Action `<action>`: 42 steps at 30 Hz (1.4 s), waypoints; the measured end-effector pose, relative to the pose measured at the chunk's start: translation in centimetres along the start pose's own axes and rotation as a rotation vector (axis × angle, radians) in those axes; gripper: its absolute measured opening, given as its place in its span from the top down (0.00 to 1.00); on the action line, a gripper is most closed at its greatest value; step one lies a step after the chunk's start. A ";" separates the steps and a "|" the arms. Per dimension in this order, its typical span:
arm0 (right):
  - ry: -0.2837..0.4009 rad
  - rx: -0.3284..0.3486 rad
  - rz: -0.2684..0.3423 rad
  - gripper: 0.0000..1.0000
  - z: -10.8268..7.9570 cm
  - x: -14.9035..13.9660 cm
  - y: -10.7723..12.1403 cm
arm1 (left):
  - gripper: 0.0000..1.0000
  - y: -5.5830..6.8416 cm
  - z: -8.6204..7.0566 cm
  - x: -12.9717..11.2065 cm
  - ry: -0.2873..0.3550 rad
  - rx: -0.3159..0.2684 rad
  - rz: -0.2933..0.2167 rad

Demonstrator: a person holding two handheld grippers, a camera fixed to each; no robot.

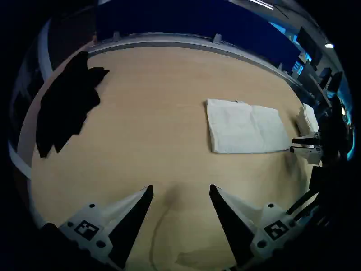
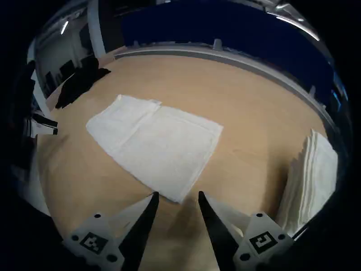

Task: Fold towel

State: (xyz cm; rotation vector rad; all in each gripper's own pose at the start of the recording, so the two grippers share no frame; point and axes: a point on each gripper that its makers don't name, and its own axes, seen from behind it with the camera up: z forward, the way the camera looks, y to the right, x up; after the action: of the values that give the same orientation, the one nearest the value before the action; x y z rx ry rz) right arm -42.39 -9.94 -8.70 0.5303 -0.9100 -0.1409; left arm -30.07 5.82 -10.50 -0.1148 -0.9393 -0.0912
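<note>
The white towel (image 2: 155, 144) lies flat on the worktop (image 1: 158, 90), seemingly part-folded (a layered edge shows at its far end). Its near corner sits just ahead of, and between, the tips of the right gripper (image 2: 178, 193), whose fingers stand apart and hold nothing. I judge the step to be lining up on that corner; next the fingers must drop around it and close. The left gripper (image 1: 180, 186) is spread wide and empty, with the towel well ahead and to the right of its fingers. A stack of folded towels (image 2: 316, 180) rests directly on the worktop, right of the right fingers.
</note>
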 end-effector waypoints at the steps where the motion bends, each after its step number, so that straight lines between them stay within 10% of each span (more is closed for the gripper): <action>1: -0.007 0.009 -0.007 0.39 0.2 -0.2 -0.2 | 0.08 -0.3 -0.3 -0.5 -0.002 0.005 -0.013; 19: -0.042 -0.004 -0.038 0.93 1.6 -1.2 0.2 | 0.08 -1.2 -2.2 -3.4 -0.001 0.018 -0.116; 30: 0.011 -0.016 -0.027 0.96 0.3 1.1 0.2 | 0.08 -0.4 -2.4 -3.0 0.008 0.001 -0.122; 42: 0.154 -0.004 -0.067 0.96 -2.6 10.2 -2.0 | 0.08 -0.2 -3.5 -2.1 0.052 -0.012 -0.164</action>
State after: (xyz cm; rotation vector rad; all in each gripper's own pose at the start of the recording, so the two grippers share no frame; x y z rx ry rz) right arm -33.87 -14.07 -3.70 0.5603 -0.7422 -0.1605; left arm -28.55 5.18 -14.21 -0.0460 -0.8953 -0.2498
